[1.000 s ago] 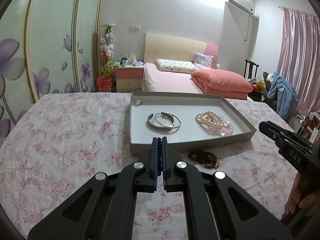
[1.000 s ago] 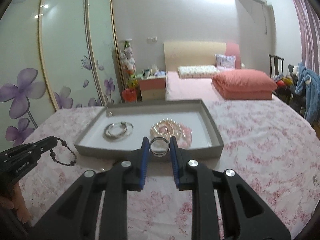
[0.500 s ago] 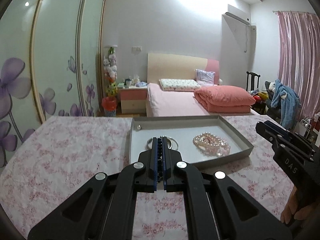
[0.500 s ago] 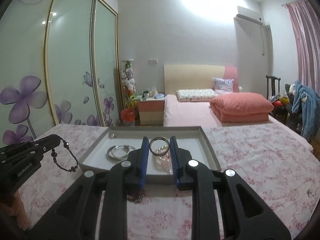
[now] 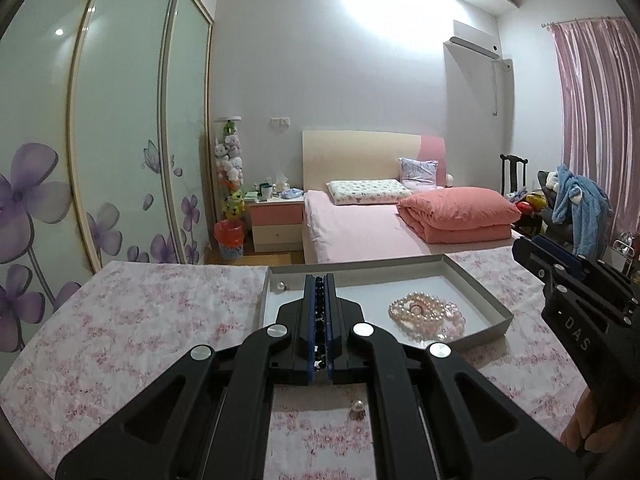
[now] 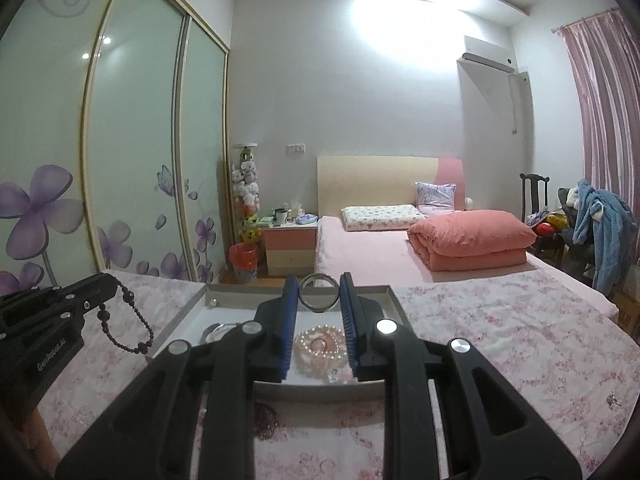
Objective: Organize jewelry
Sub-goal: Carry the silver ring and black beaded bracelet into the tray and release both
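My left gripper (image 5: 319,280) is shut on a dark bead bracelet (image 5: 319,308), held above the near edge of a grey tray (image 5: 476,280). In the right wrist view that bracelet (image 6: 128,320) hangs in a loop from the left gripper (image 6: 110,280). My right gripper (image 6: 319,280) is shut on a silver bangle (image 6: 319,298), upright between its blue pads (image 6: 289,320), over the tray (image 6: 176,322). A pink pearl bracelet (image 6: 320,344) and silver bangles (image 6: 218,330) lie inside the tray.
The tray rests on a table with a pink floral cloth (image 5: 160,320). A small pearl piece (image 5: 357,407) lies on the cloth near me, another (image 5: 281,287) in the tray's far left corner. A brown bracelet (image 6: 266,420) sits before the tray. A bed (image 5: 360,220) stands beyond.
Both grippers have risen and tipped upward, still holding their pieces. The tray now sits lower in both views and more of the room shows.
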The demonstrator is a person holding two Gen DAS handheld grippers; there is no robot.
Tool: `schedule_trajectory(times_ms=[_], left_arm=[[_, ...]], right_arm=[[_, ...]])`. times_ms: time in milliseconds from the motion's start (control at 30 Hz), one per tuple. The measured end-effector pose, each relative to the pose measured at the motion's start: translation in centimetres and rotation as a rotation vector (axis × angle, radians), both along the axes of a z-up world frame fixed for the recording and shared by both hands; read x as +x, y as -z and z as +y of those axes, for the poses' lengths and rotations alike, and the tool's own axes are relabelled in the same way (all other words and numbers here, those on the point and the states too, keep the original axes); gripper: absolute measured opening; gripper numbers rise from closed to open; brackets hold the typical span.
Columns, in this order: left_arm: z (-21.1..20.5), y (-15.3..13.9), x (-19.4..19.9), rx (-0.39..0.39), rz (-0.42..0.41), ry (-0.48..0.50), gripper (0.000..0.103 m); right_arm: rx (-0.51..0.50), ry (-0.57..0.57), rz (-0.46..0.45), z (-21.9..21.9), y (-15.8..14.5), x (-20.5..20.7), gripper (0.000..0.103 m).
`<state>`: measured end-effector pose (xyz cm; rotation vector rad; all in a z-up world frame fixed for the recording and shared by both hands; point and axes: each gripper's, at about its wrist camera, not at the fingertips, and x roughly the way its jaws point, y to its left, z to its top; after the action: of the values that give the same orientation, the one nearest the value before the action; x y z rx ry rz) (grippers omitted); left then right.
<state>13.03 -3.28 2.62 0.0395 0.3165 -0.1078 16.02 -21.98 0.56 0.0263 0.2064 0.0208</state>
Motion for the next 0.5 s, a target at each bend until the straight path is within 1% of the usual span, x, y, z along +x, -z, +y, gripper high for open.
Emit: schedule_trajectory(times_ms=[200, 500], left_arm=[[-0.8, -0.3, 0.6, 0.006, -0.020, -0.009, 0.005], [-1.4, 0.0, 1.4, 0.004, -0.023, -0.003, 0.005]], right_arm=[[-0.007, 0.013, -0.023, 0.0, -0.1, 0.8, 0.022], [0.000, 0.029, -0.018, -0.7, 0.4, 2.1, 0.022]])
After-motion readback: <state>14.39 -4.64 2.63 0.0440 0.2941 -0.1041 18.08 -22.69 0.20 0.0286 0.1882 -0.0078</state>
